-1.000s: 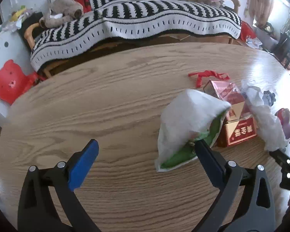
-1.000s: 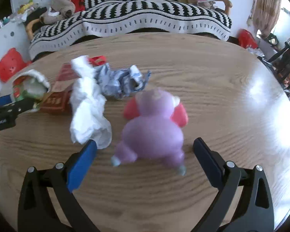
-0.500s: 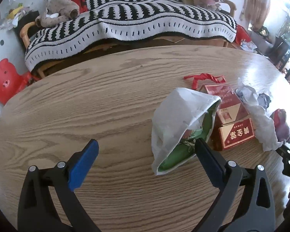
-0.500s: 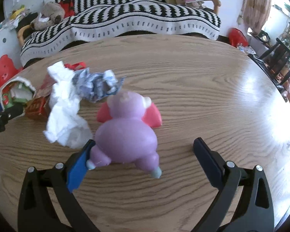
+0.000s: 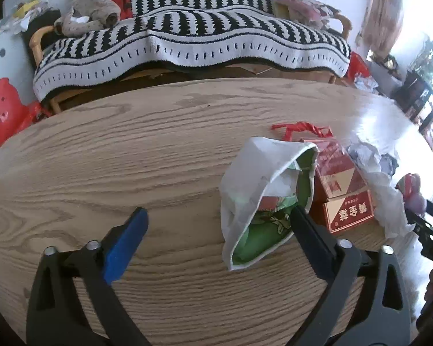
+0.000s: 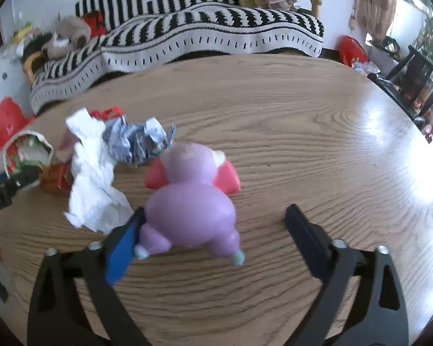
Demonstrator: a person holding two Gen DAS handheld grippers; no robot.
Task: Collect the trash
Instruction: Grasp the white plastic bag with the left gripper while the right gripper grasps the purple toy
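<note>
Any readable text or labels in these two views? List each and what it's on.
"黄金叶", seen upside down: front flap of the red carton, left wrist view.
More print on the carton's top panel: too blurred to read.
Print on the green packet inside the white bag: not readable.
White lettering on the left gripper's body, right wrist view: too small.

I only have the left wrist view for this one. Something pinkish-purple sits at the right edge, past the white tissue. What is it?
Observer: In the right wrist view it is a purple toy figure with pink wings, on the table.
Operator: Are the other tongs on it?
Observer: The right tongs have just been closing with the toy between them. The blue pad meets its side, and the other finger stands apart.
Operator: Any trash close to it?
Observer: A crumpled blue-and-white paper lies right beside the toy's head.
</note>
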